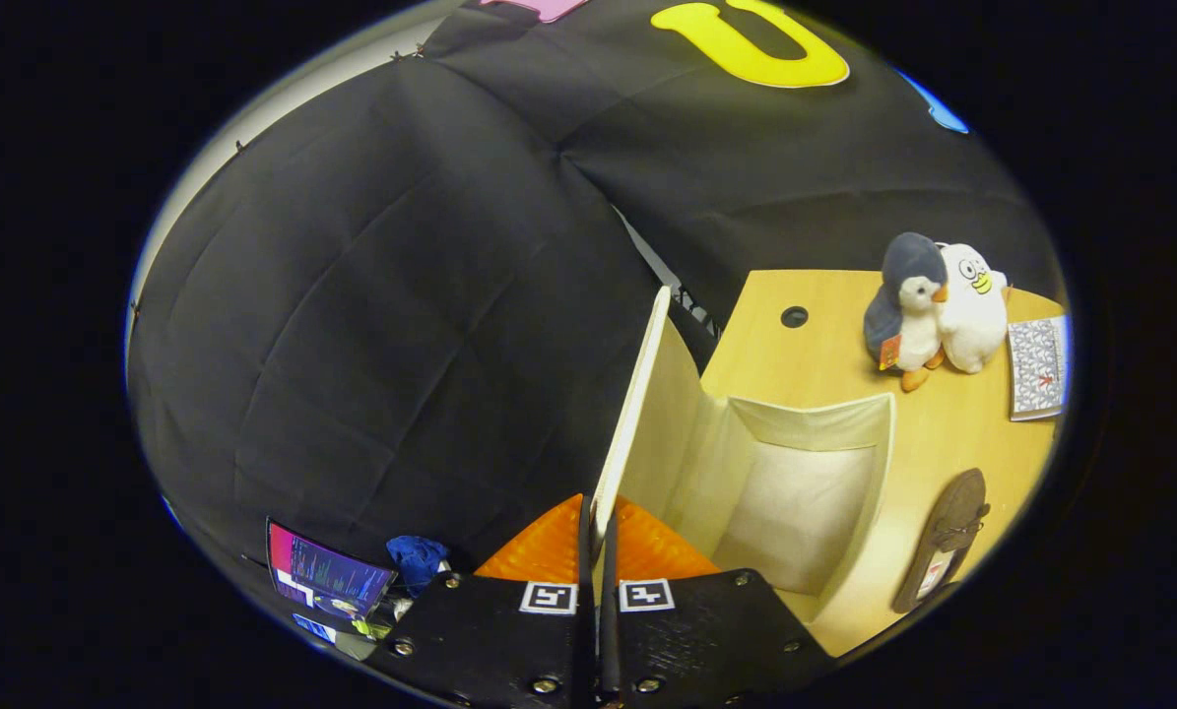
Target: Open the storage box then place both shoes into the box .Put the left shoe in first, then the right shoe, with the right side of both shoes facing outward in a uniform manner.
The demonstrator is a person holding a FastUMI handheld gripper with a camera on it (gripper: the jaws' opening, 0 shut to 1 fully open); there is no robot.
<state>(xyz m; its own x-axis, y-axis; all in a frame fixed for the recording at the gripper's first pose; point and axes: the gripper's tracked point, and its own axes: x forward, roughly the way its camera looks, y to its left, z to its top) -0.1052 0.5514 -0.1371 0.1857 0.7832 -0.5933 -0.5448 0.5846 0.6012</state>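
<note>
The storage box (795,483) stands open on the wooden table (943,443), its near wall hidden behind your gripper (596,551). You pinch the raised lid (632,414) edge between pressed fingers. One shoe (948,537) lies right of the box, its toe cut off. Two plush toys (933,310) sit far right.

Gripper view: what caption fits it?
Gripper shut on the storage box lid, swung upright; box open and empty.

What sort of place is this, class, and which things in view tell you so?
Probably a staged recording booth: black cloth wall behind a wooden table with plush toys, a shoe and a storage box, its lid pinched by the gripper.
</note>
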